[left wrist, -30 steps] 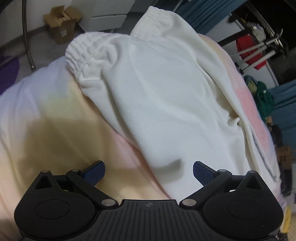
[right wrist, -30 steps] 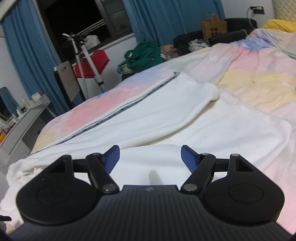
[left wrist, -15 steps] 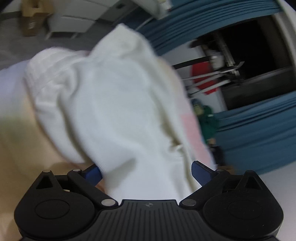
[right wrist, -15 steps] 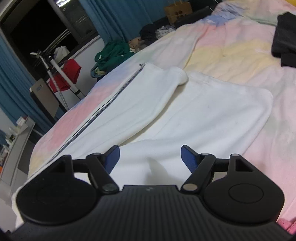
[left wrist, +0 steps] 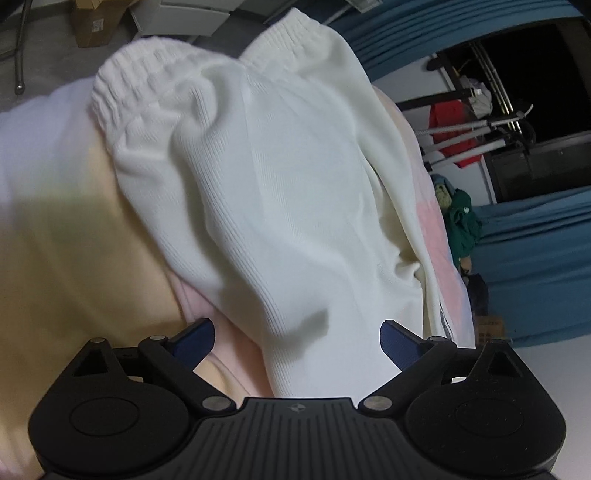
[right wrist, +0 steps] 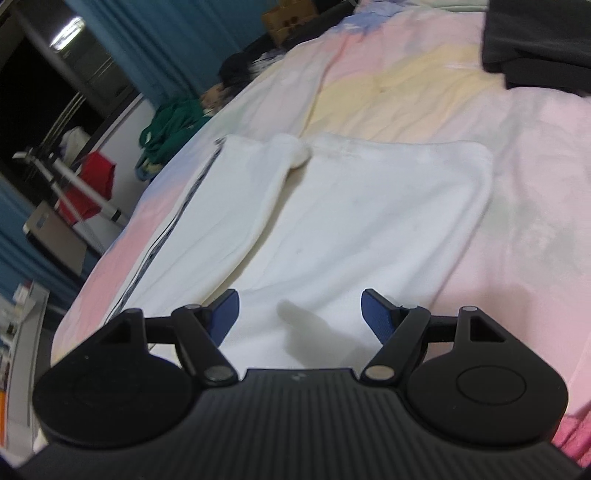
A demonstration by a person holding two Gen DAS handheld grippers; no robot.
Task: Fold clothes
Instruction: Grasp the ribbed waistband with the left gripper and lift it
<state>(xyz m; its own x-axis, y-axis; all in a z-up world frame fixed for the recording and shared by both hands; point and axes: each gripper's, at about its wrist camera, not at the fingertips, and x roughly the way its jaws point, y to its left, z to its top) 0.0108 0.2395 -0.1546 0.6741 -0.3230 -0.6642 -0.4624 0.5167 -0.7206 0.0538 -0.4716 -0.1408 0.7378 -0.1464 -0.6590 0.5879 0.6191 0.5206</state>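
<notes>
White garment (left wrist: 280, 206) on bedsheet (left wrist: 74, 258); cardboard box (left wrist: 90, 18) contents hidden.

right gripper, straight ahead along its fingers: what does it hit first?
Most likely the white garment lying flat on the bedsheet. The right gripper stands open and points down at it; nothing shows in between, though depth is unclear.

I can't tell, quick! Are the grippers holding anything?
Left gripper: open, jaws just closing slightly, white pants between them, ungripped.
Right gripper: open, holding nothing.
</notes>
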